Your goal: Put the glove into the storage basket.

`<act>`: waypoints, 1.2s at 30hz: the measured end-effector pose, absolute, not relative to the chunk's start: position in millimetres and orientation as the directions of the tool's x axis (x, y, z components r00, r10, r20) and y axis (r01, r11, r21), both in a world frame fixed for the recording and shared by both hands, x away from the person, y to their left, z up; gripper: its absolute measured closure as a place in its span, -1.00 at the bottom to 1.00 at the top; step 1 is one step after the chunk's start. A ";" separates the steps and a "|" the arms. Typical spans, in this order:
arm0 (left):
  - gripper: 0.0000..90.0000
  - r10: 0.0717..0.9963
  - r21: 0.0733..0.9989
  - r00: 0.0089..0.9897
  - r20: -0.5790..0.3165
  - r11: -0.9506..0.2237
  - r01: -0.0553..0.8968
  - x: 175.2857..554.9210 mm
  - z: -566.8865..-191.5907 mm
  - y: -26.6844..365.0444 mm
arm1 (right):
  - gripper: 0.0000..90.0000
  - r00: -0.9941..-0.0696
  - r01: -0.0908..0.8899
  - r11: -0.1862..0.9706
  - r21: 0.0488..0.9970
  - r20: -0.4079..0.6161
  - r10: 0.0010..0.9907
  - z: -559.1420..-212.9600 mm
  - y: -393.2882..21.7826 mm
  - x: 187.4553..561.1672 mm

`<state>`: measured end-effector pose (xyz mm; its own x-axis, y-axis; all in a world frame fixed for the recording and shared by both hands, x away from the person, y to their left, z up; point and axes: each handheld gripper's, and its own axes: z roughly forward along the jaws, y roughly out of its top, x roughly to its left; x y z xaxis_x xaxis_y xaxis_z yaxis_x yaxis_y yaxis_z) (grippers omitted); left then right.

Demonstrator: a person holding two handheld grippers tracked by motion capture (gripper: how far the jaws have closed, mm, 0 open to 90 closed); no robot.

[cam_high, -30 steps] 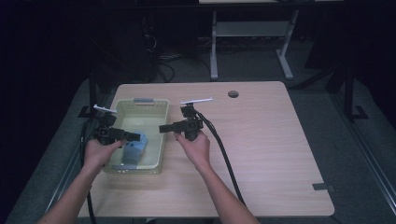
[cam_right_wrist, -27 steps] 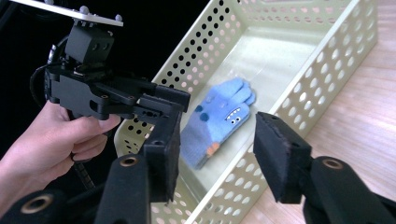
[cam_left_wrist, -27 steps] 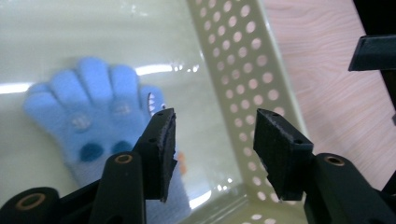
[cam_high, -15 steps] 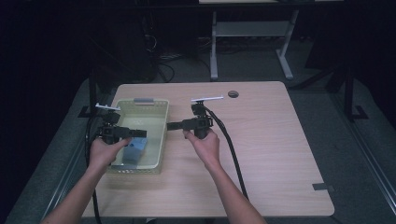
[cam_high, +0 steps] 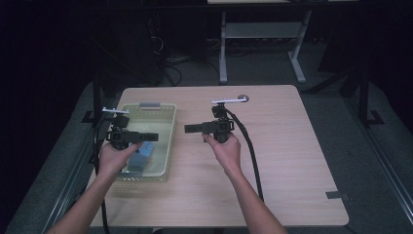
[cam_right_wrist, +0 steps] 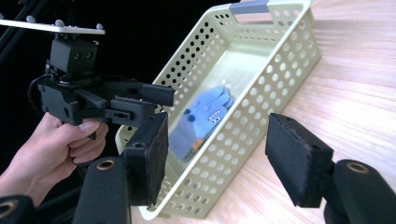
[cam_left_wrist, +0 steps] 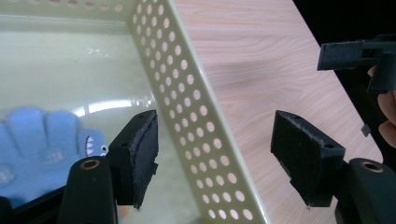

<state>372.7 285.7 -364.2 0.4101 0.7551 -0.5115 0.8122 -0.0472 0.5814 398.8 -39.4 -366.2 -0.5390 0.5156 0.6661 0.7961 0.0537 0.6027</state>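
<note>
Lying in basket: blue glove | shark face visible, right gripper view

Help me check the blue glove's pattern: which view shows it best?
The right gripper view: the whole blue glove lies in the basket. The left gripper view crops it; the high view shows it small.

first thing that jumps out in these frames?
The pale yellow perforated basket at the table's left side, with a blue glove bearing a cartoon face lying flat inside it. Next, the two hand-held claws: the left claw hangs over the basket's near right wall, the right claw above bare wood to the basket's right. Both have just been opening their jaws, with nothing gripped between them.
</note>
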 end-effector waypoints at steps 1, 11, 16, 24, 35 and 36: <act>-0.31 0.753 0.581 0.410 -0.515 -0.045 0.812 372.6 -364.1 284.6 | -0.14 -0.537 0.797 0.051 0.602 0.668 0.516 -366.6 -41.4 398.6; -0.35 0.738 0.599 0.441 -0.510 -0.063 0.799 369.6 -361.9 271.3 | -0.17 -0.521 0.801 0.032 0.598 0.670 0.530 -372.0 -59.4 397.3; -0.35 0.741 0.615 0.460 -0.489 -0.081 0.784 367.8 -360.6 265.0 | -0.17 -0.514 0.803 0.023 0.596 0.672 0.533 -371.1 -66.7 395.8; -0.37 0.731 0.622 0.476 -0.488 -0.091 0.778 365.9 -360.0 257.4 | -0.19 -0.501 0.807 0.010 0.591 0.674 0.544 -374.1 -81.8 392.0; -0.43 0.712 0.624 0.497 -0.496 -0.105 0.774 366.1 -361.3 242.2 | -0.25 -0.491 0.803 -0.004 0.595 0.666 0.562 -373.9 -100.8 389.2; -0.43 0.710 0.626 0.497 -0.499 -0.101 0.773 365.6 -360.8 240.6 | -0.25 -0.492 0.803 -0.003 0.597 0.664 0.563 -374.0 -102.5 388.8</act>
